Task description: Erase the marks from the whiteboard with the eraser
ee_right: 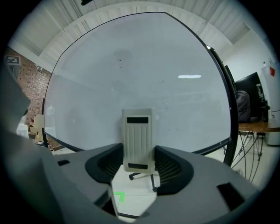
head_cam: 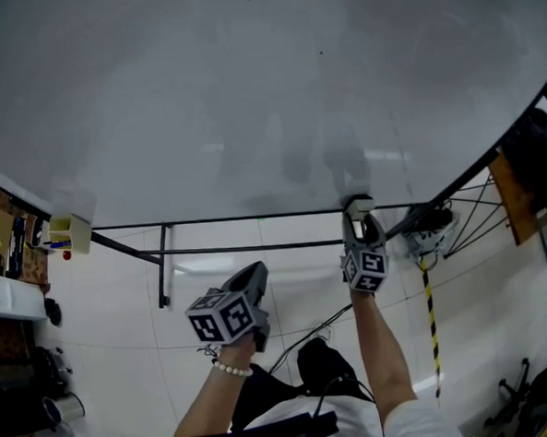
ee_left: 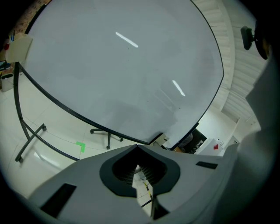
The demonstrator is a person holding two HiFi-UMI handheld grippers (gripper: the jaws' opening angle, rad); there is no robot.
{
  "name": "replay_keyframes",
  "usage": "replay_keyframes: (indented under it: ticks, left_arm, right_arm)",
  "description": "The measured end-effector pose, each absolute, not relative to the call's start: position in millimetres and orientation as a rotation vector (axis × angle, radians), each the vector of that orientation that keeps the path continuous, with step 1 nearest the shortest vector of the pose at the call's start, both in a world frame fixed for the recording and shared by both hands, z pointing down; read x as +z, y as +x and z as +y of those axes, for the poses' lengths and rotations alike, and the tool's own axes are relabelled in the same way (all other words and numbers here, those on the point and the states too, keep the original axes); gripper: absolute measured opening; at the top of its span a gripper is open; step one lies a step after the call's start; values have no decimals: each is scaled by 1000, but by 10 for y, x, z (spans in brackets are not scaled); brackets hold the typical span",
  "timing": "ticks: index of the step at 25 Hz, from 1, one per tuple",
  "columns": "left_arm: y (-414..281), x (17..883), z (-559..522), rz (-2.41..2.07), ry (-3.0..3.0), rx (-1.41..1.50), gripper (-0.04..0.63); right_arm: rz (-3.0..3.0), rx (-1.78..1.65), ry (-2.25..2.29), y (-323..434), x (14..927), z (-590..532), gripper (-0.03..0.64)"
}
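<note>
Eraser (ee_right: 138,140) first: it stands upright between the jaws of my right claw (ee_right: 139,161), which are clenched on its lower half from both sides, so its ribbed cream back with two dark slots faces that claw's camera. In the head view it sits at the very bottom edge of the whiteboard (head_cam: 247,94), right of the middle, and it seems pressed flat to the surface, though I cannot swear to the contact. My right arm is stretched out towards the board, and the marker cube (head_cam: 366,268) on that claw is turned up to me. The board is a broad pale grey sheet; I see only faint greyish smears just above the eraser and a tiny dark speck (head_cam: 320,52) higher up. My left claw (head_cam: 256,273) hangs lower and nearer my body, well apart from the board and to the left of the right one. Its own view shows the jaws clenched tip to tip with nothing between them, only a sliver of white floor through the gap behind the tips. Below the board runs its black frame (head_cam: 257,248); the left gripper view also catches a green tape corner (ee_left: 80,146) on the floor and a small cream box (ee_left: 18,47) at the board's corner.
</note>
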State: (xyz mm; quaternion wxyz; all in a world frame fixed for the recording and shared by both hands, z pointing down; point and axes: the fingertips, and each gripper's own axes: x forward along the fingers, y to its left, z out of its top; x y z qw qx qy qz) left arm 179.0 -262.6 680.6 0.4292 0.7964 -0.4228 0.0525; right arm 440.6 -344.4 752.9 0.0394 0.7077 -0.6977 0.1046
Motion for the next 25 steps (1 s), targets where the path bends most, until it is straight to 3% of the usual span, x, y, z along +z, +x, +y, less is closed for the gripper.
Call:
replay_keyframes:
  ticks: [13, 25]
  left_arm:
    - [638, 6608, -2686, -1087, 1957, 76, -12]
    - [-592, 6491, -2572, -1129, 1934, -89, -12]
  right_arm:
    - [-2140, 381, 2187, 3264, 7423, -3639, 256]
    - [-2240, 335, 2070, 1681, 7389, -3862, 256]
